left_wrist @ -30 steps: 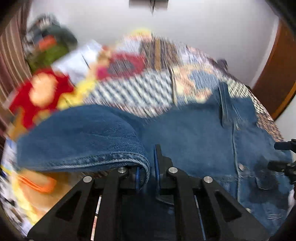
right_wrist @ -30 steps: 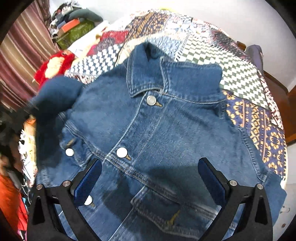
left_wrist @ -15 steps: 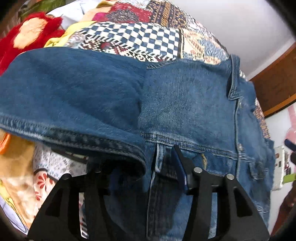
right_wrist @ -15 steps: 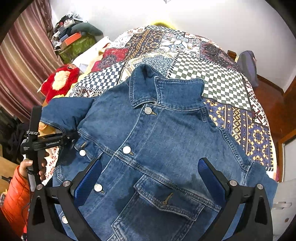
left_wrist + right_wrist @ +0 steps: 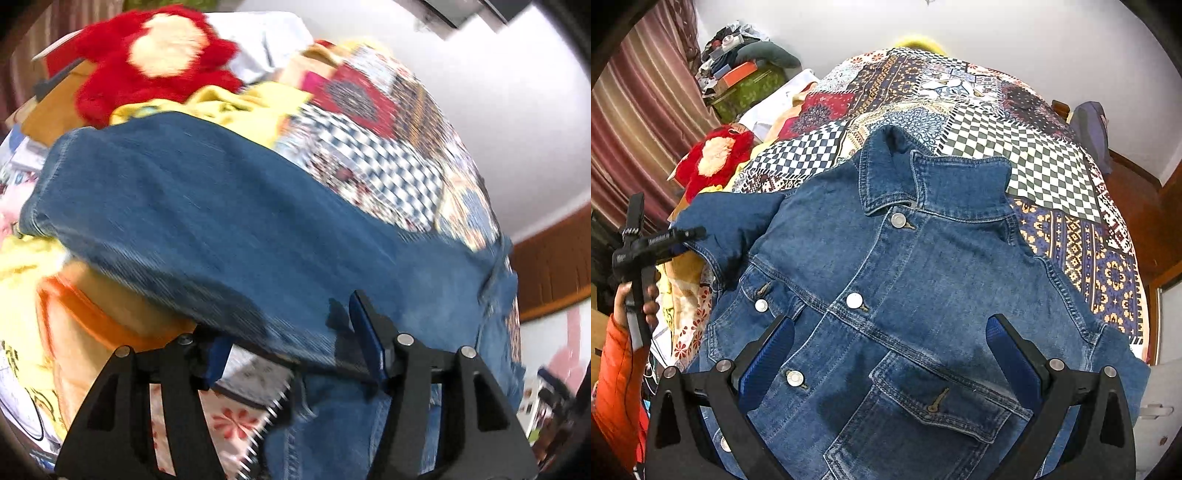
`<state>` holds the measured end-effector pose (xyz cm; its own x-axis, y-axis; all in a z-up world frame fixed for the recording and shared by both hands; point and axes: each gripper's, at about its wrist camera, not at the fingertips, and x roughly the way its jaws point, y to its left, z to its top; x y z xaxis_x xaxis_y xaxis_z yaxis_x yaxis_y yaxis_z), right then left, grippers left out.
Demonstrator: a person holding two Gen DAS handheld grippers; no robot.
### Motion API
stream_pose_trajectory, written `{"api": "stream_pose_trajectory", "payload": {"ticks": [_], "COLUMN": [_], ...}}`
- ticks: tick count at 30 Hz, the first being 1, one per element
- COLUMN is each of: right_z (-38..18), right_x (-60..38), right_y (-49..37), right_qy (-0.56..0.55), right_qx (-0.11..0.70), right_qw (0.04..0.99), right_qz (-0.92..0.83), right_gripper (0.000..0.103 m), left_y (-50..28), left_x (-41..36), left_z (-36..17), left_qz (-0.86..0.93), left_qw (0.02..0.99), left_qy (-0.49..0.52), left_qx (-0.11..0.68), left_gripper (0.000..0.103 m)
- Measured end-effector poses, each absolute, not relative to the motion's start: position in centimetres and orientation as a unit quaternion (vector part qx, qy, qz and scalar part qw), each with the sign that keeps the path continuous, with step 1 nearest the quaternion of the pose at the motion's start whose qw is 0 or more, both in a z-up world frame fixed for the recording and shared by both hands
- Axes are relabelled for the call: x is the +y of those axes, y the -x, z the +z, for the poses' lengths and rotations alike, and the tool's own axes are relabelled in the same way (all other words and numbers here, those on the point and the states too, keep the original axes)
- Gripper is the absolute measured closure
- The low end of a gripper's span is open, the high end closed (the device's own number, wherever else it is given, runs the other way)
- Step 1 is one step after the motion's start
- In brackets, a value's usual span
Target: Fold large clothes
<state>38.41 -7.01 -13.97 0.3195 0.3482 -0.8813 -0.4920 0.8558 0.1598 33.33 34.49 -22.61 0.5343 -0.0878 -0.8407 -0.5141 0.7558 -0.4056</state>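
A blue denim jacket (image 5: 923,280) lies front up and buttoned on the patchwork bedspread (image 5: 1052,166), collar toward the far side. Its left sleeve (image 5: 229,221) stretches out sideways over the bed's edge. In the left wrist view the sleeve's lower edge runs between the fingers of my left gripper (image 5: 288,321). Its jaws are opening and the blue pads (image 5: 369,343) stand off the cloth. The right wrist view shows that left gripper (image 5: 679,236) at the sleeve's end, held by a hand in an orange sleeve. My right gripper (image 5: 888,323) hovers open over the jacket's chest, holding nothing.
A red and cream plush toy (image 5: 713,158) and yellow and orange cloths (image 5: 92,321) crowd the bed's left edge. Boxes and bundles (image 5: 746,77) are stacked by the striped curtain (image 5: 639,122). A dark bag (image 5: 1089,125) and wooden bed frame (image 5: 1145,206) lie at the right.
The left gripper was shut on the sleeve's cuff, then its jaws parted as it swung the sleeve out to the side. The right gripper rose a little and stayed open.
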Motion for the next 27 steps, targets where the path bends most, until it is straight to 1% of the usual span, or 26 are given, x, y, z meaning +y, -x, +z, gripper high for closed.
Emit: {"api": "stream_pose_trajectory", "payload": {"ticks": [2, 3, 4, 5, 6, 7, 8, 12, 15, 19, 22, 24, 27], "right_z": [-14.0, -14.1, -14.1, -14.2, -14.3, -14.4, -14.5, -14.7, -14.7, -14.5, -14.5, -14.5, -14.7], "right_x": [-6.9, -7.0, -7.0, -7.1, -7.1, -7.3, -7.4, -7.9, -8.4, -9.0, -9.4, -9.7, -10.1], "right_y": [-38.4, -38.4, -38.4, -38.4, -38.5, -38.5, -38.6, -38.8, -39.0, -39.1, -38.9, -38.8, -38.7], "right_qy": [0.069, 0.070, 0.070, 0.069, 0.068, 0.067, 0.064, 0.060, 0.058, 0.047, 0.044, 0.044, 0.043], "right_qx": [0.523, 0.523, 0.523, 0.524, 0.525, 0.528, 0.529, 0.531, 0.531, 0.530, 0.529, 0.530, 0.534], "right_qw": [0.809, 0.809, 0.810, 0.809, 0.809, 0.808, 0.807, 0.808, 0.810, 0.812, 0.813, 0.813, 0.811], "right_qz": [0.259, 0.258, 0.257, 0.256, 0.255, 0.254, 0.253, 0.249, 0.243, 0.240, 0.238, 0.236, 0.233], "right_gripper": [0.000, 0.000, 0.000, 0.000, 0.000, 0.000, 0.000, 0.000, 0.000, 0.000, 0.000, 0.000, 0.000], "left_y": [-33.5, -33.6, -33.7, -33.8, -34.1, -34.1, -34.3, -34.4, -35.0, -36.8, -38.0, -38.9, -40.0], "left_x": [35.3, 35.5, 35.3, 35.1, 34.6, 34.0, 33.2, 30.2, 26.9, 21.4, 17.0, 14.9, 12.3], "left_z": [-22.9, -22.9, -22.9, -22.9, -22.7, -22.2, -21.4, -16.6, -12.4, -10.4, -11.6, -13.7, -18.4], "left_qz": [0.140, 0.146, 0.158, 0.165, 0.178, 0.186, 0.186, 0.172, 0.128, 0.050, -0.009, -0.037, -0.077], "left_qw": [0.816, 0.817, 0.820, 0.822, 0.826, 0.833, 0.842, 0.882, 0.909, 0.924, 0.916, 0.901, 0.861], "left_qy": [0.329, 0.326, 0.312, 0.300, 0.274, 0.247, 0.225, 0.156, 0.130, 0.109, 0.109, 0.122, 0.155], "left_qx": [0.454, 0.453, 0.453, 0.455, 0.458, 0.459, 0.454, 0.411, 0.374, 0.363, 0.385, 0.414, 0.478], "left_gripper": [0.044, 0.049, 0.059, 0.066, 0.080, 0.087, 0.089, 0.090, 0.090, 0.090, 0.090, 0.090, 0.090]}}
